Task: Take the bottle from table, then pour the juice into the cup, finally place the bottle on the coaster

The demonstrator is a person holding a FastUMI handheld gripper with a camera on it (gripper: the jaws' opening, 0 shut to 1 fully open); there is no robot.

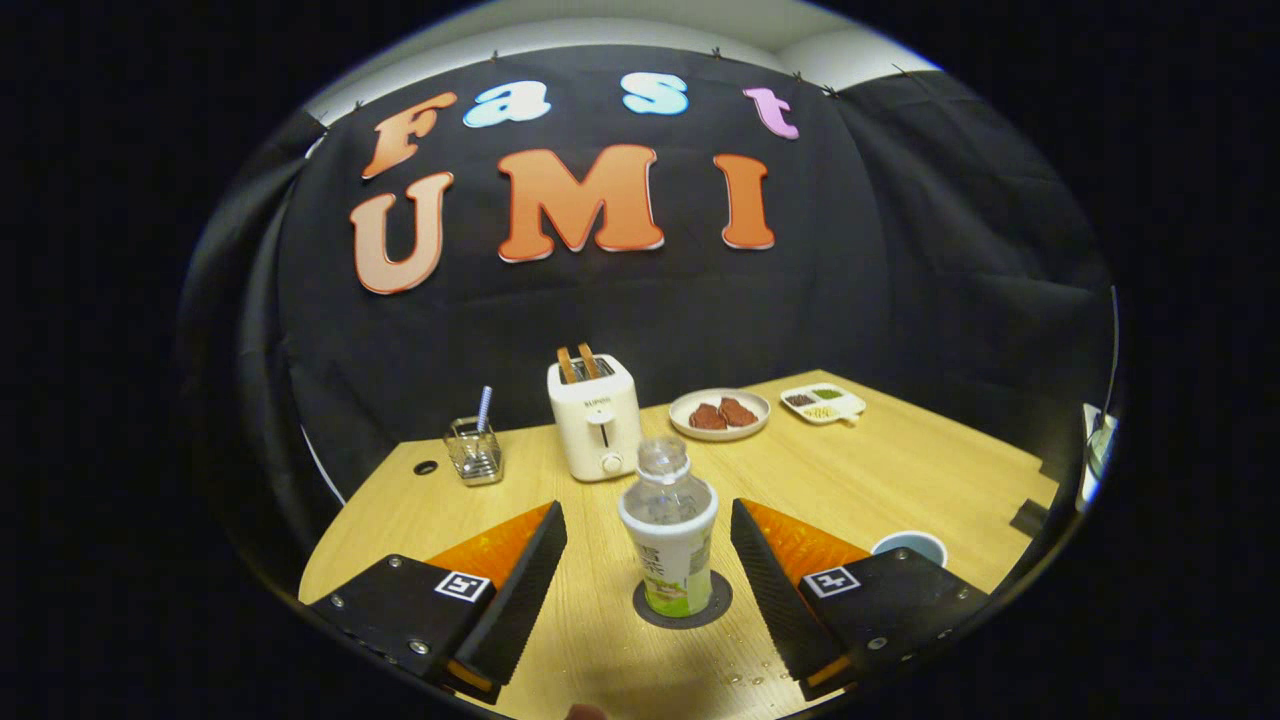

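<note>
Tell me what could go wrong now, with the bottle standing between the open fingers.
1. The bottle stands upright on the coaster, between the open gripper fingers. A sideways move could tip it.
2. Droplets lie on the table near the coaster; the bottle's base might slip.
3. The cup sits just beyond the right finger; a swing could hit it.
</note>
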